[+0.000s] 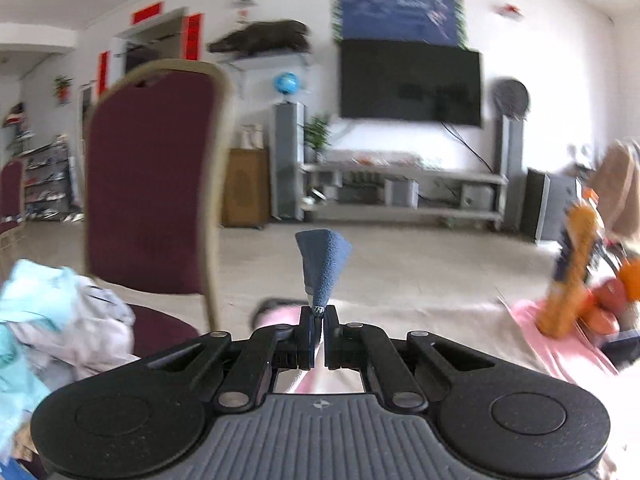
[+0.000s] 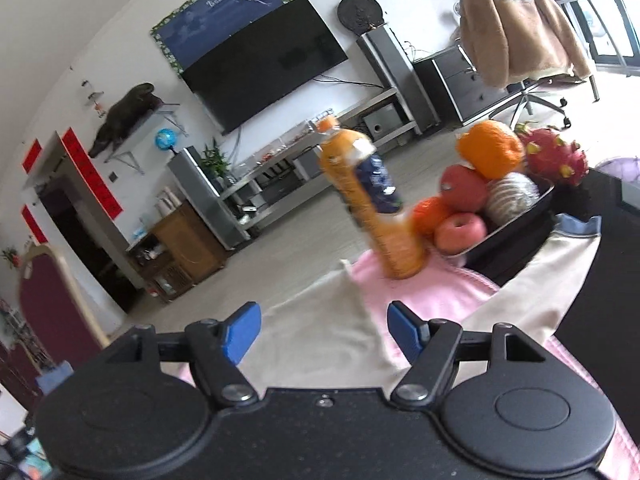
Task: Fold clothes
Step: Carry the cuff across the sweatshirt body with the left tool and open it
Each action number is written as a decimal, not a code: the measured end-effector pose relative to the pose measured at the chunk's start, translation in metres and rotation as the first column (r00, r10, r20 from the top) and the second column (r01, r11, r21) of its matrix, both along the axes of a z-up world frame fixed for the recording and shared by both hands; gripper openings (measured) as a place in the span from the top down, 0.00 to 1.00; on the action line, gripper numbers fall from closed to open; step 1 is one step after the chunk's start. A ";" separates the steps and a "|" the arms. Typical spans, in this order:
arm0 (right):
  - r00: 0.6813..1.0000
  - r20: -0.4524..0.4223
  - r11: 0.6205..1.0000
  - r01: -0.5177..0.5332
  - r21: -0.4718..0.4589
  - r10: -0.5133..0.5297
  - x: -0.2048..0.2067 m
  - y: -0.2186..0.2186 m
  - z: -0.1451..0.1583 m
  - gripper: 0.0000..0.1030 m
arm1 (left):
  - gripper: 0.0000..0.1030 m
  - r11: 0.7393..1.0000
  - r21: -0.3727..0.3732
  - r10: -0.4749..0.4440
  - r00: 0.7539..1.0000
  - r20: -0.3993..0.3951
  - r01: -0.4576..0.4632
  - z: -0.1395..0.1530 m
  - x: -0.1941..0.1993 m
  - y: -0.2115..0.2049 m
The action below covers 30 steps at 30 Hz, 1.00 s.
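Left gripper [image 1: 319, 314]: clenched on a blue ribbed cuff [image 1: 325, 270].
Right gripper [image 2: 319, 334]: released over soft pink-and-cream garment [image 2: 420, 296].
Twelve o'clock: orange bottle [image 2: 370, 200].

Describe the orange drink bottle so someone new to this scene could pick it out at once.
Start at the black fruit tray on the right of the right wrist view. Just left of it, the orange drink bottle stands on the pink garment. It is the only tall thing there, with an orange cap and dark blue label, unlike the round fruit beside it.

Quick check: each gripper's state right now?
Left gripper: shut; whether it pinches the pink garment cannot be told.
Right gripper: open, holding nothing.
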State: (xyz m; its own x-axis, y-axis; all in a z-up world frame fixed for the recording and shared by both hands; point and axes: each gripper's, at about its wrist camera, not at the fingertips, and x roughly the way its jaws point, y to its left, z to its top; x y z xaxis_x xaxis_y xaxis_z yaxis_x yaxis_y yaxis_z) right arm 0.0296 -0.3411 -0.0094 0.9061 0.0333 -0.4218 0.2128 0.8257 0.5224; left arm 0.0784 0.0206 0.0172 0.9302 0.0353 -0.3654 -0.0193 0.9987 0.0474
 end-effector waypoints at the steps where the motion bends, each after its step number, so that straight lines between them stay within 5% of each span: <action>1: 1.000 -0.017 1.000 -0.003 -0.003 0.003 0.004 -0.002 -0.011 0.33 | 0.98 1.000 0.017 -0.017 1.000 -0.018 0.017 -0.005 0.001 -0.011; 4: 0.990 -0.113 0.996 -0.083 -0.013 0.081 0.023 0.011 -0.054 0.33 | 0.98 0.995 0.075 -0.065 0.996 -0.066 0.070 -0.022 0.004 -0.036; 6: 0.950 -0.274 0.986 -0.163 -0.023 0.151 0.041 0.022 -0.075 0.36 | 0.98 0.988 0.111 -0.094 0.991 -0.094 0.104 -0.036 0.007 -0.057; 9: 0.901 -0.402 0.977 -0.205 -0.066 0.162 0.053 0.033 -0.091 0.36 | 0.98 0.983 0.120 -0.124 0.983 -0.137 0.140 -0.054 0.008 -0.087; 14: 0.922 -0.371 0.994 -0.107 0.025 0.108 0.044 0.007 -0.095 0.36 | 0.96 0.961 0.156 -0.191 0.958 -0.212 0.226 -0.082 0.009 -0.150; 17: 0.930 -0.353 0.992 -0.066 0.110 0.101 0.040 -0.011 -0.102 0.36 | 0.78 0.912 0.228 -0.252 0.904 -0.346 0.342 -0.109 0.008 -0.190; 19: 0.928 -0.359 0.988 -0.050 0.149 0.101 0.040 -0.017 -0.106 0.36 | 0.75 0.869 0.266 -0.281 0.858 -0.429 0.417 -0.126 0.002 -0.199; 22: 0.927 -0.361 0.983 -0.039 0.177 0.102 0.041 -0.021 -0.109 0.35 | 0.67 0.836 0.302 -0.320 0.854 -0.409 0.458 -0.120 -0.019 -0.179; 25: 0.929 -0.354 0.985 -0.052 0.164 0.108 0.041 -0.015 -0.108 0.35 | 0.64 0.854 0.273 -0.319 0.860 -0.398 0.443 -0.103 -0.025 -0.136; 30: 0.925 -0.352 0.988 -0.115 0.100 0.143 0.051 0.008 -0.105 0.35 | 0.62 0.931 0.231 -0.177 0.903 -0.392 0.282 -0.094 0.001 -0.045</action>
